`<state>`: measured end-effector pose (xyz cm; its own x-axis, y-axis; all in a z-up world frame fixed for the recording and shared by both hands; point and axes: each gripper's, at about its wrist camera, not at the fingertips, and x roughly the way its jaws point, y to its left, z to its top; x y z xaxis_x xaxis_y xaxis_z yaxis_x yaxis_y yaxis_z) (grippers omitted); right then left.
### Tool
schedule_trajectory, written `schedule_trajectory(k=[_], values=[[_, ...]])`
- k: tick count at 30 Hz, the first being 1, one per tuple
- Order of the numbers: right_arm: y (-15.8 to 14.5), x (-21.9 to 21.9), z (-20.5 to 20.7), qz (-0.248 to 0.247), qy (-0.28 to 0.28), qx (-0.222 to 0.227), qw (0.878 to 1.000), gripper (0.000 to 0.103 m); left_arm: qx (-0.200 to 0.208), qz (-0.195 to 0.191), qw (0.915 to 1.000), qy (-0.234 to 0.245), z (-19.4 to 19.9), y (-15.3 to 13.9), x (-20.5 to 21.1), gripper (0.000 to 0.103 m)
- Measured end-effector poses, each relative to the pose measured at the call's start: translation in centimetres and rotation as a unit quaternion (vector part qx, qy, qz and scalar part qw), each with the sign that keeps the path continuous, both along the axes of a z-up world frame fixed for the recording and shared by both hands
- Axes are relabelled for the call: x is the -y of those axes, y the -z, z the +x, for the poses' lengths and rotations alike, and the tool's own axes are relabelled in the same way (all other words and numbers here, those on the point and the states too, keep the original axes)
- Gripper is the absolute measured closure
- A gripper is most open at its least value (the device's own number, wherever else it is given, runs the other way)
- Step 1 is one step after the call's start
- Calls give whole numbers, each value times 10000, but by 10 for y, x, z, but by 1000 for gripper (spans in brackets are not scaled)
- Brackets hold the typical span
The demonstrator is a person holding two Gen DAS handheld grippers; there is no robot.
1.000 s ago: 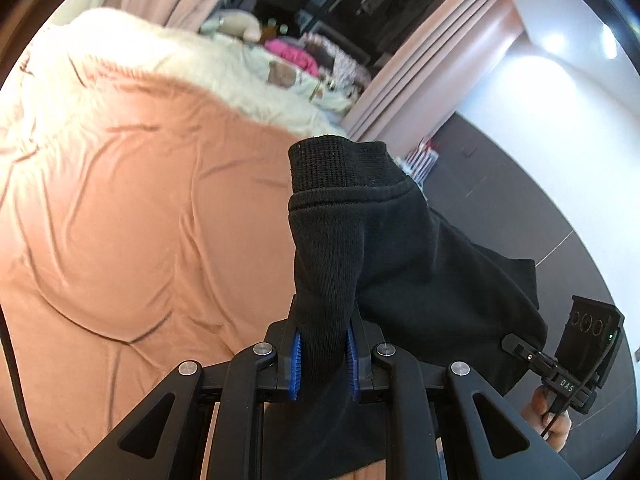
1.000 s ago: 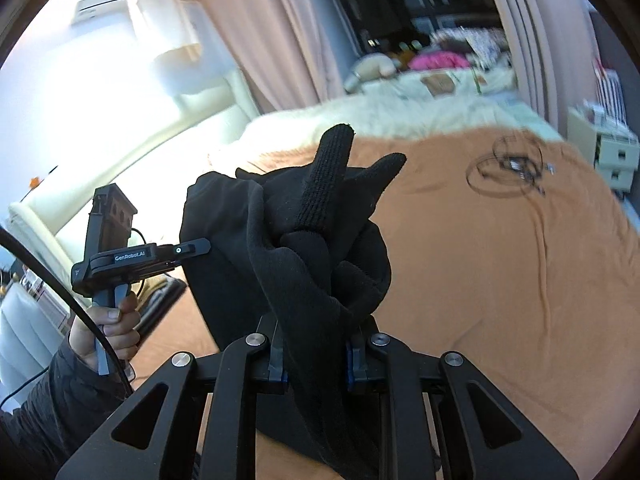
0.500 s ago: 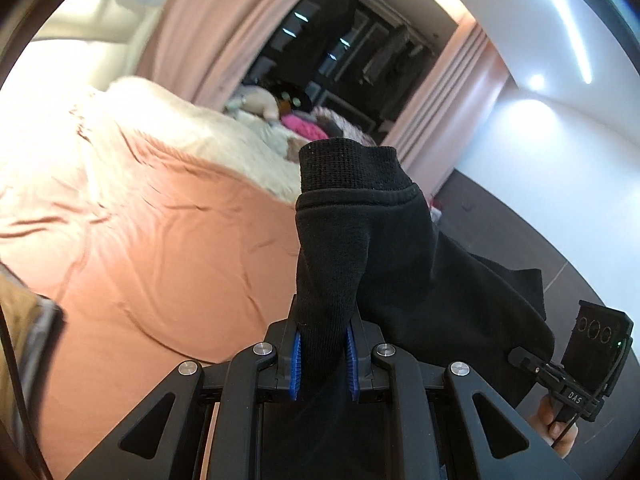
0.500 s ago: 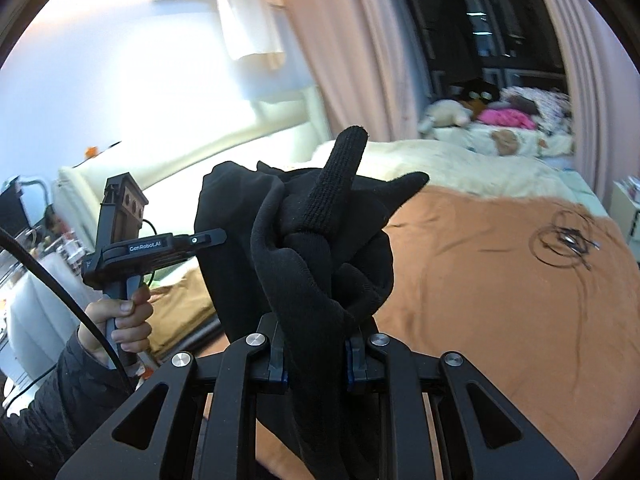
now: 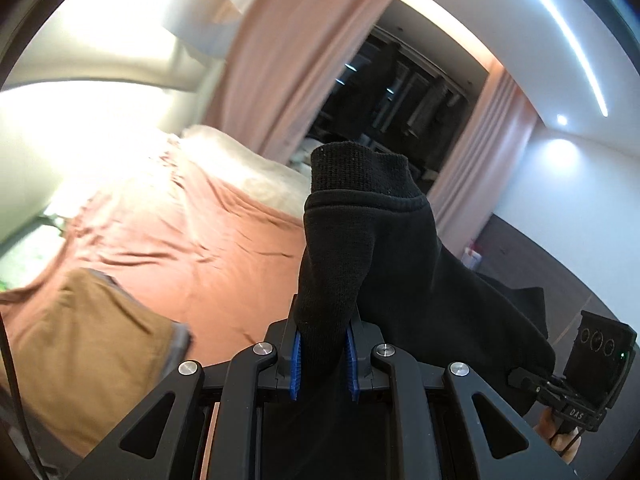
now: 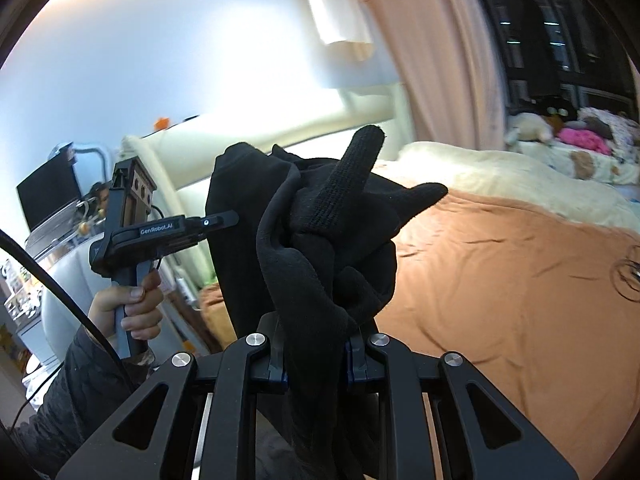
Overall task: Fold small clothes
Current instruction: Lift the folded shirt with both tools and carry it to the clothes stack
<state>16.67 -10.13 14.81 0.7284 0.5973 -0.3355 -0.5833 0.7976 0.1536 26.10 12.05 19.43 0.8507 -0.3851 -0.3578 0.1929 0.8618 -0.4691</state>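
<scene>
A black knit garment [image 5: 360, 240] with a ribbed cuff hangs in the air between both grippers, above the bed. My left gripper [image 5: 322, 360] is shut on one end of it, just below the cuff. My right gripper [image 6: 316, 360] is shut on a bunched part of the same garment [image 6: 320, 232], with ribbed ends sticking up. The other gripper shows in each view: the right one at the lower right of the left wrist view [image 5: 576, 384], the left one held by a hand at the left of the right wrist view [image 6: 160, 232].
An orange bedsheet [image 5: 192, 248] covers the bed, with a cream blanket [image 6: 500, 172] at its far end. A folded brown garment [image 5: 80, 352] lies at the near left. Pink curtains [image 5: 288, 60] and a cream headboard [image 6: 280, 140] stand behind. A cable [image 6: 628, 268] lies at right.
Both grippers have lifted and tilted upward with the black garment, so more of the wall, curtains and ceiling shows. Both grips are unchanged.
</scene>
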Motion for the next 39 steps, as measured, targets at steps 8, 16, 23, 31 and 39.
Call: schedule_trajectory(k=[8, 16, 23, 31, 39], values=[[8, -47, 69, -13, -595, -112, 9982, 88, 4, 283, 9974, -668, -26, 2, -84, 85], [28, -83, 98, -62, -1165, -240, 9929, 88, -24, 487, 9908, -1264, -49, 7, -165, 85], [50, -104, 124, -84, -1478, -443, 9880, 88, -193, 682, 9824, -1727, -44, 21, -214, 85], [85, -97, 191, -157, -1613, -881, 9828, 88, -516, 691, 9771, -1946, -12, 57, -254, 85], [105, -29, 283, -180, -1423, -1170, 9827, 88, -892, 776, 9758, -1839, 62, 91, -256, 85]])
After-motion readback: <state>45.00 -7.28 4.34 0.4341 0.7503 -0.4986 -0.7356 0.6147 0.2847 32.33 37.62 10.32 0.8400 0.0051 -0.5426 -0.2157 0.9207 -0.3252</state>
